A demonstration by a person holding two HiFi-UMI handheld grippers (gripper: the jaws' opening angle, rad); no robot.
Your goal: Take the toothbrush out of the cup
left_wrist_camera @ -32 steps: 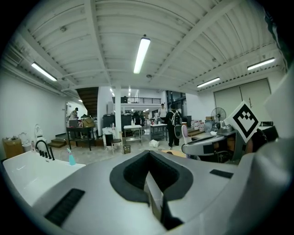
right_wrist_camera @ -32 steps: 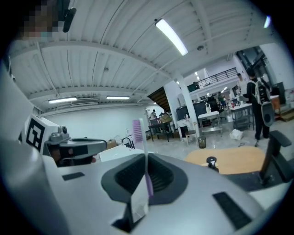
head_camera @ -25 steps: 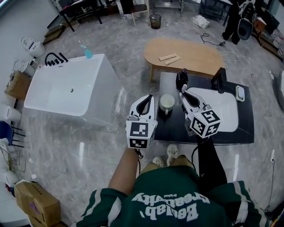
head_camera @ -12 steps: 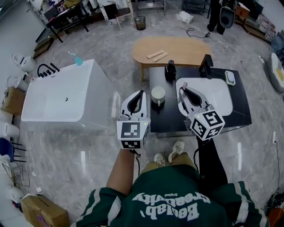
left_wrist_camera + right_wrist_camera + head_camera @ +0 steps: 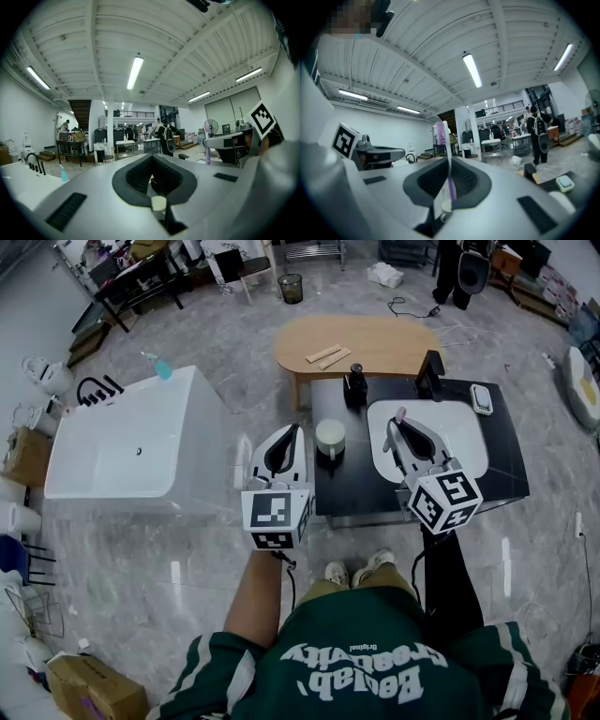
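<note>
My left claw (image 5: 291,435) is closed on nothing, just off the counter's (image 5: 422,488) left edge. The cup (image 5: 329,438) stands near that edge. My right claw (image 5: 397,427) grips the toothbrush (image 5: 450,183) upright, bristles up, over the basin (image 5: 464,442), clear of the cup.

To my left stands a white bathtub (image 5: 131,442), with a blue spray bottle (image 5: 162,368) on its far rim and black tap fittings (image 5: 94,388) at its left end. Ahead of me a black countertop (image 5: 352,484) carries a white basin (image 5: 469,442), a black faucet (image 5: 431,376) and a dark bottle (image 5: 354,387) (a pump dispenser, I think). Beyond it an oval wooden table (image 5: 375,338) bears two wooden strips (image 5: 328,356), with a waste bin (image 5: 292,287) farther off.
</note>
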